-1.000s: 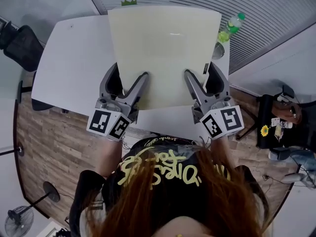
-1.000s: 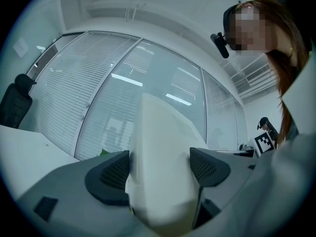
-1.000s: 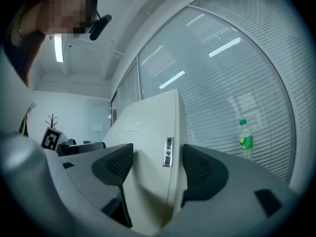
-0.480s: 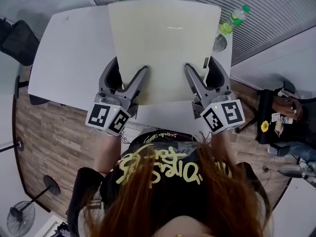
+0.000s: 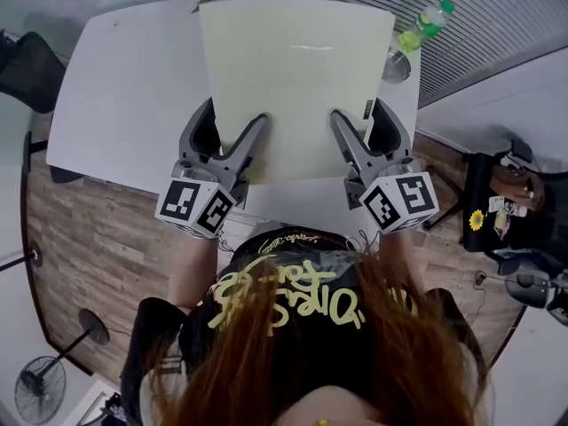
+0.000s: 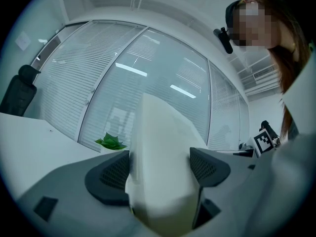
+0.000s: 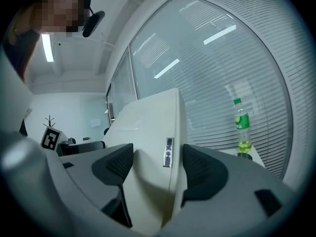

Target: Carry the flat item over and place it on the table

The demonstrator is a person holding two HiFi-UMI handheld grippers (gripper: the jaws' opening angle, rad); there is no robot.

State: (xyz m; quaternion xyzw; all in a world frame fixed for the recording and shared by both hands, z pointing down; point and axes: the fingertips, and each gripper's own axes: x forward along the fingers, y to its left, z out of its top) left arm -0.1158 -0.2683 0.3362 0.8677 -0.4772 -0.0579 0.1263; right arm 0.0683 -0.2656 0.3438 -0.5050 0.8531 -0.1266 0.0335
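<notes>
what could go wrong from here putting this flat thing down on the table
1. The left gripper and right gripper both clamp only the near edge of the cream panel, so its long far end may sag or twist out of the jaws.
2. Its far right corner looks close to the green bottle and the glass on the table. Pushing it forward might topple them.

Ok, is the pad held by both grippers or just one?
Both: the left gripper and right gripper each have their jaws shut on the near edge of the cream pad.
</notes>
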